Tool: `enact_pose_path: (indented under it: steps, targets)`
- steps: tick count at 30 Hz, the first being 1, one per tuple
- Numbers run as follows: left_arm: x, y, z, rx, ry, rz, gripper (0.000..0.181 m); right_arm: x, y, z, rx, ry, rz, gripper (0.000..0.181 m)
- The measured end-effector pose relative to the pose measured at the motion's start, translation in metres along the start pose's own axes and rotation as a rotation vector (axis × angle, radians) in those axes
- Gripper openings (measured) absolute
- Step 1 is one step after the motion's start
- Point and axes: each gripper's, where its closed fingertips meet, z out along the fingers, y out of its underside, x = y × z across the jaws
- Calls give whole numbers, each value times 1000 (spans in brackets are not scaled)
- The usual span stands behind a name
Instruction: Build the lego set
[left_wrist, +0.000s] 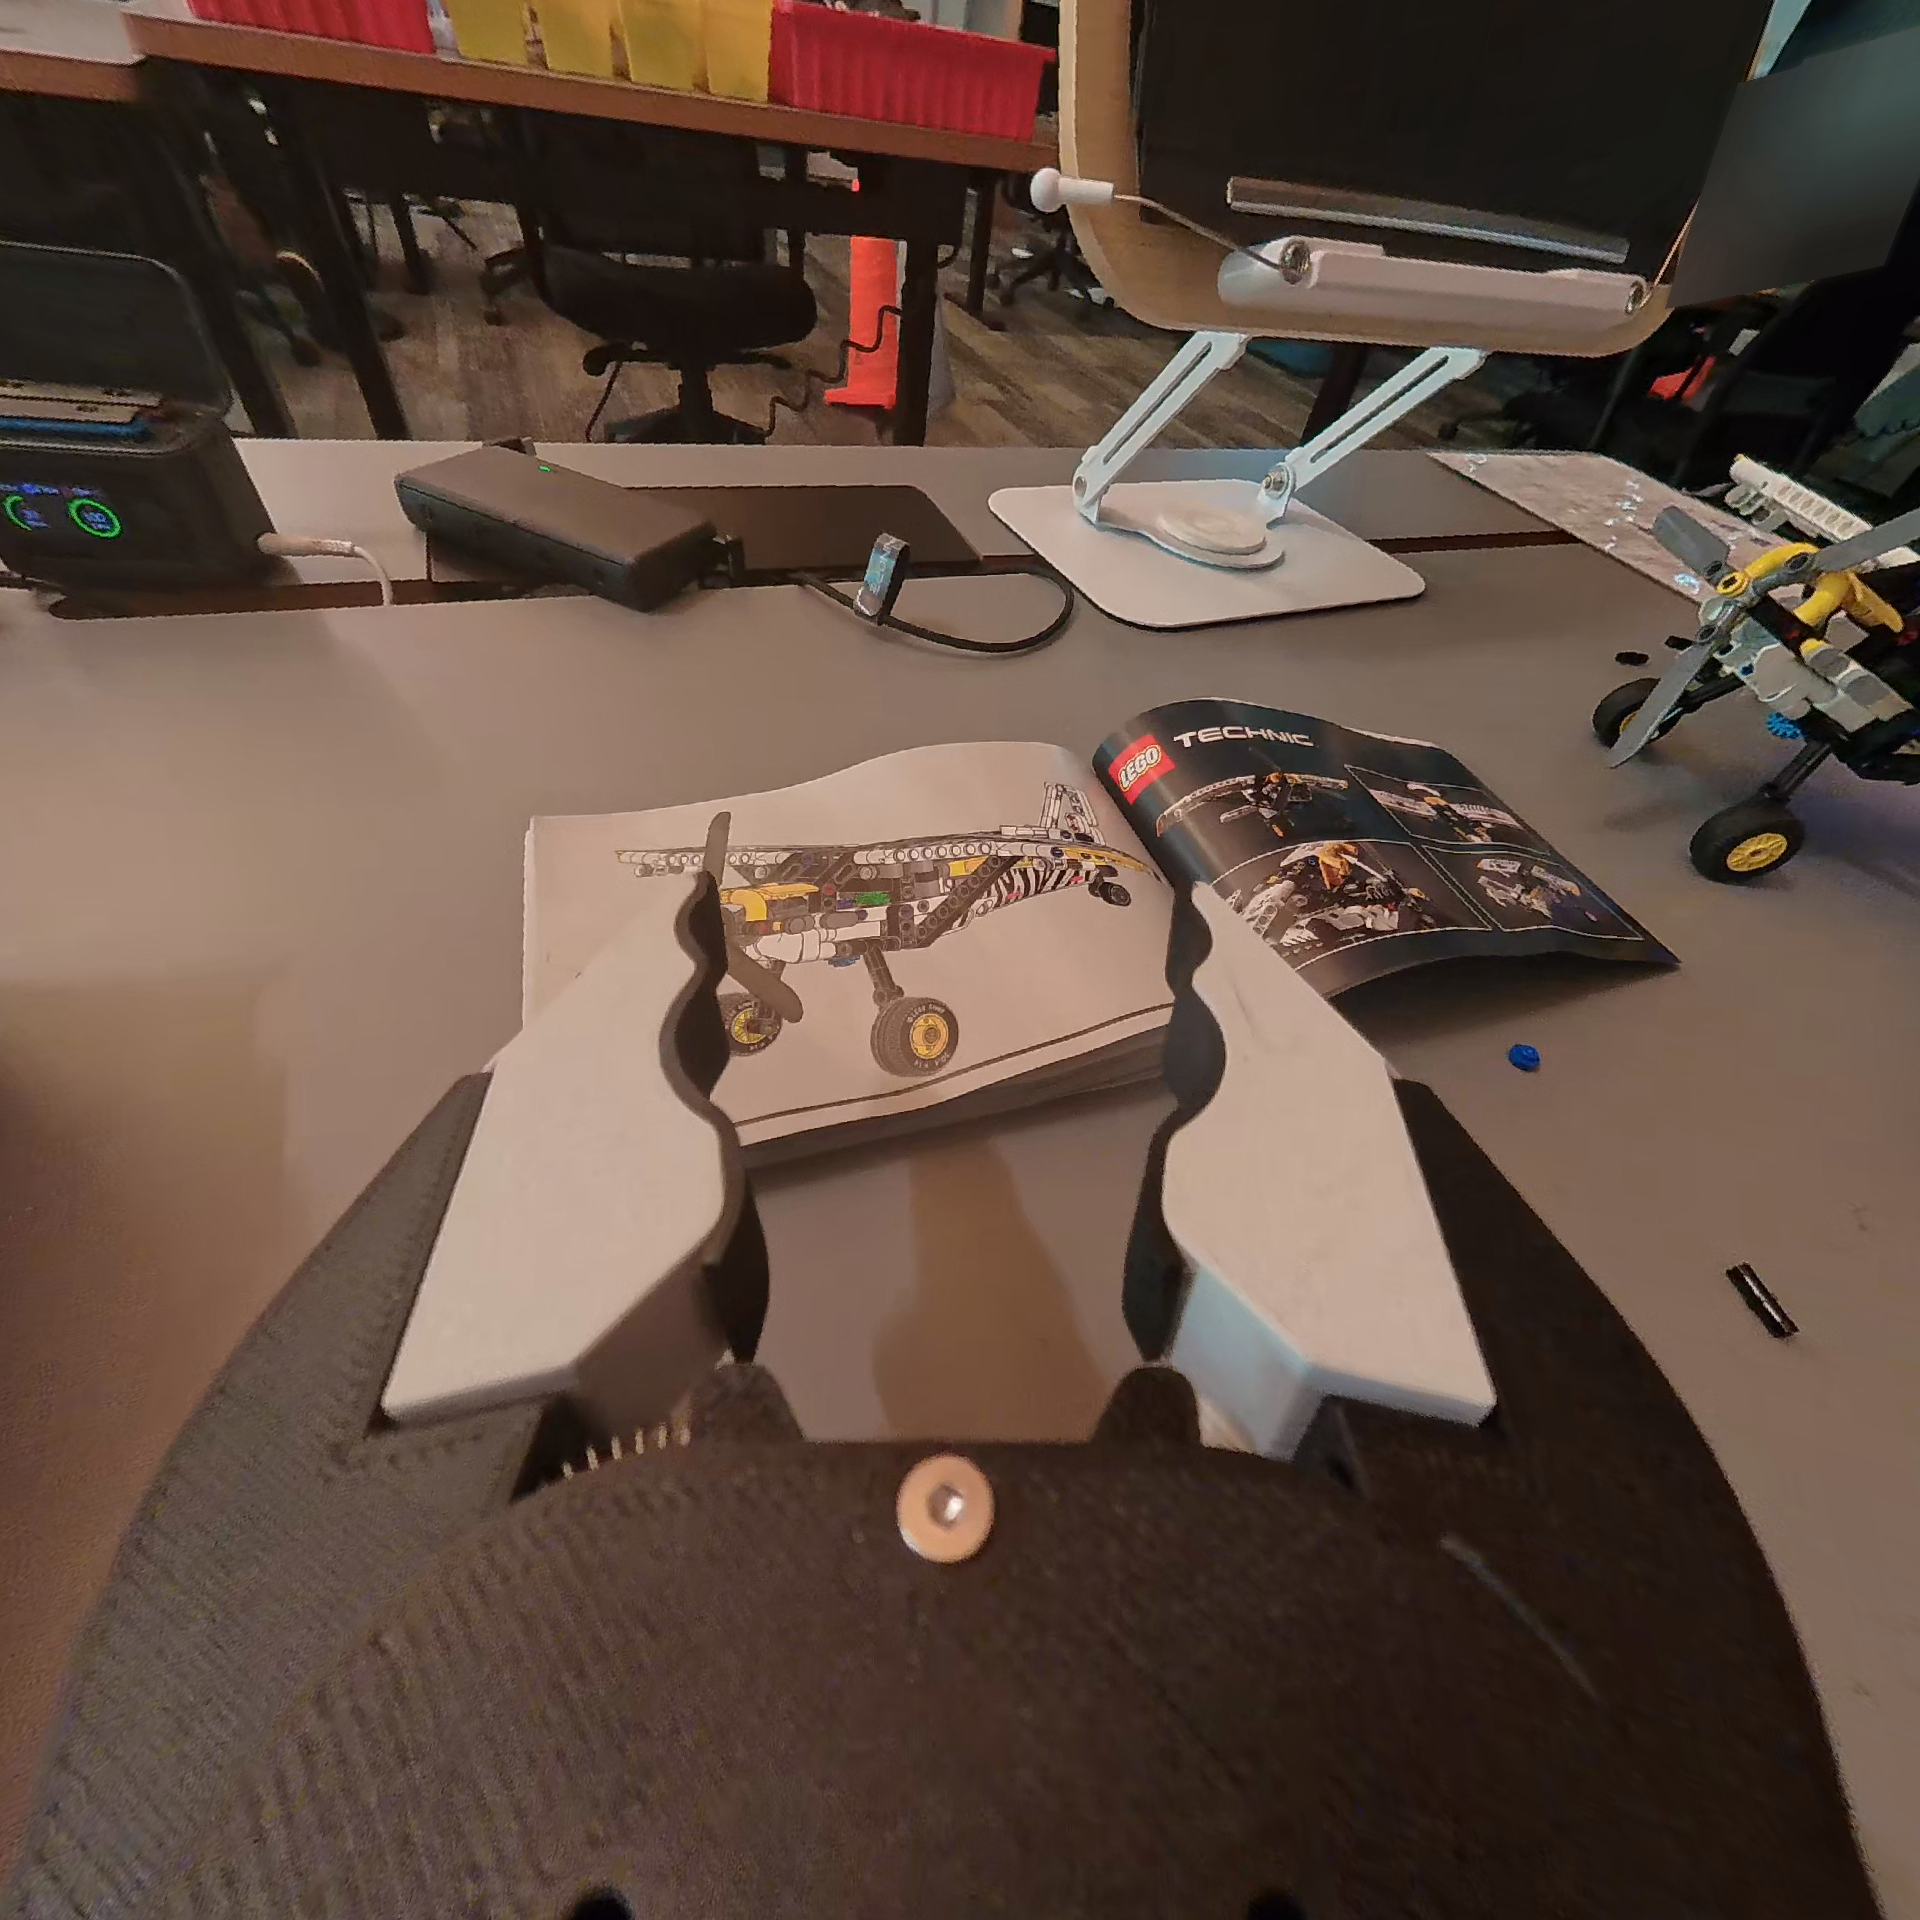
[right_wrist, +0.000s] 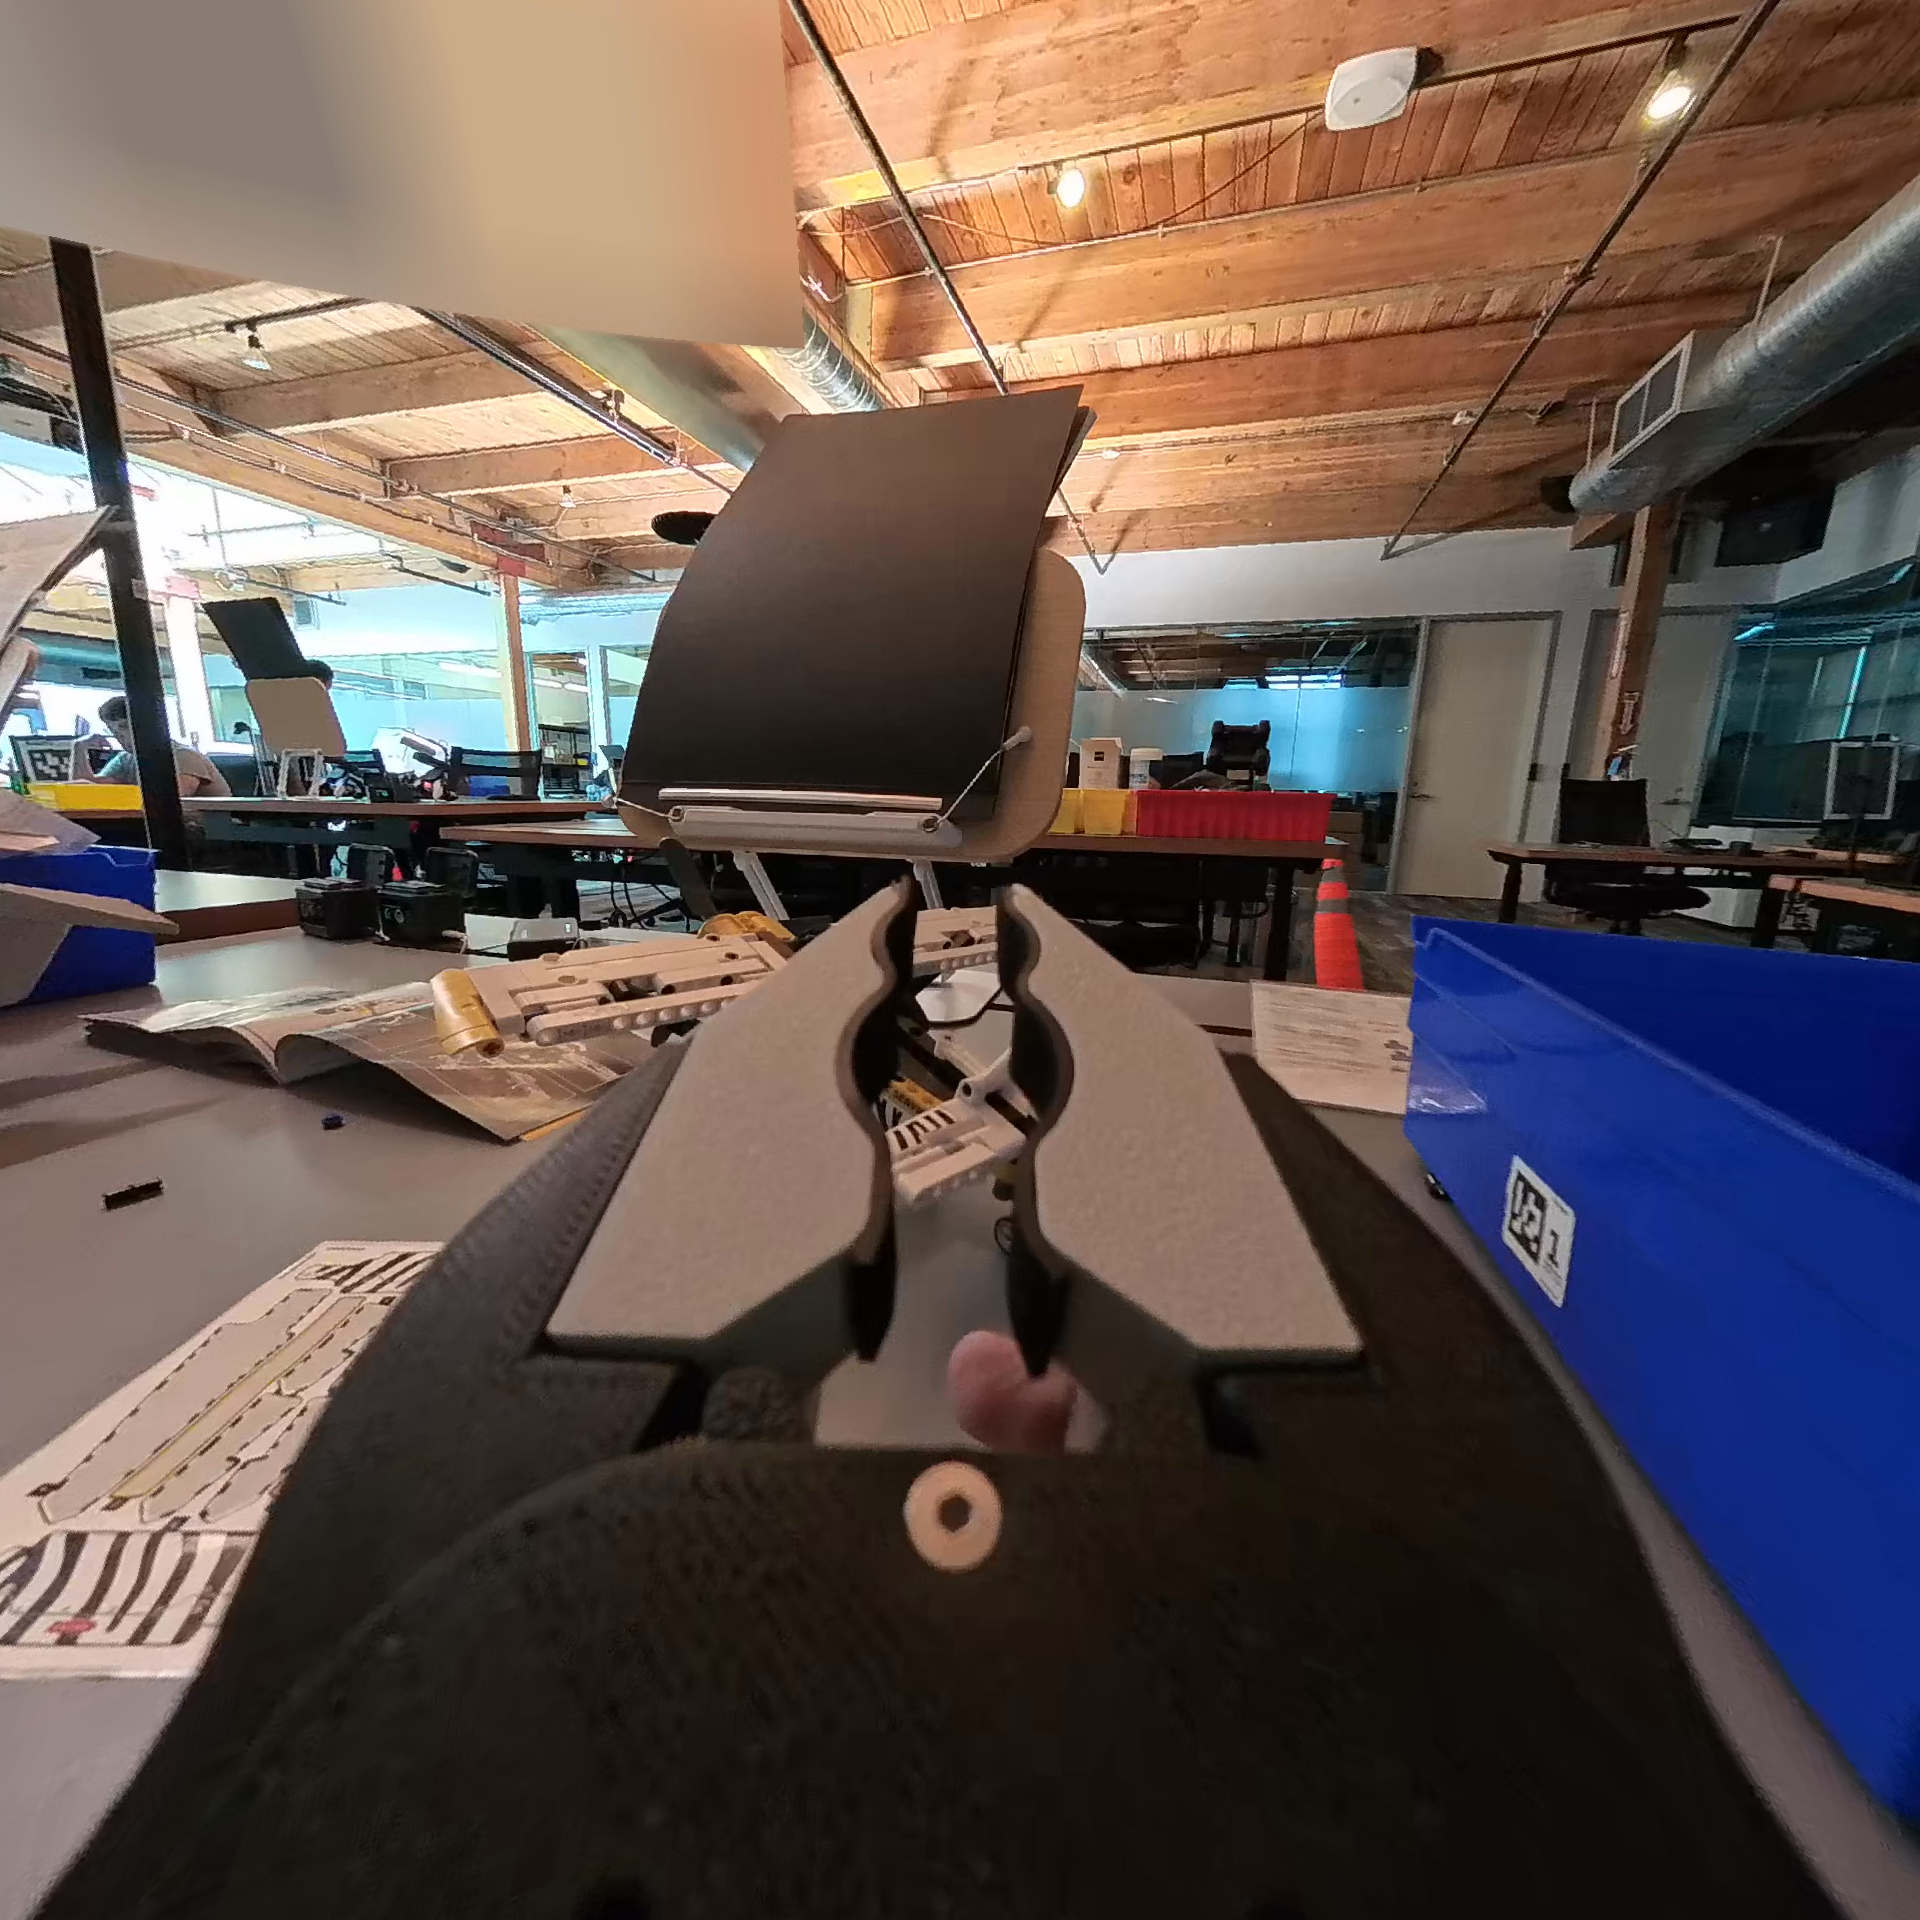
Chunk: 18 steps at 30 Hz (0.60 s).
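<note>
My left gripper is open and empty, low over the open instruction booklet on the grey table. The part-built lego plane, with grey propeller, yellow parts and yellow-hubbed wheels, stands at the far right of the left wrist view. In the right wrist view my right gripper has its jaws nearly together around the plane's rear body. The white wing sticks out to the left. A small blue piece and a black piece lie loose on the table.
A book stand holding a dark board stands behind the booklet. A power bank with a cable lies at the back left. A blue bin stands at the right, a sticker sheet at the front left, and a paper sheet behind the bin. Across from one pair of fingers to the other is roughly 55 centimeters. The small blue piece sits 15 centimeters or so from the ends of my left fingers. Measured from the fingertips, the white wing is 15 centimeters or so from the right gripper and 35 centimeters from the left.
</note>
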Motion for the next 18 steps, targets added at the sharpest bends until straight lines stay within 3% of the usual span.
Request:
enact_pose_path:
  steps: [15, 16, 18]
  targets:
    - [8, 5, 3, -34, 26, -1, 88, 5, -2, -1, 12, 33, -11, 17]
    - [8, 5, 3, -32, 30, -9, 88, 17, -2, -4, 0, 105, -58, 22]
    - [7, 4, 2, -25, 33, -24, 88, 69, -12, -24, -50, 420, -295, 33]
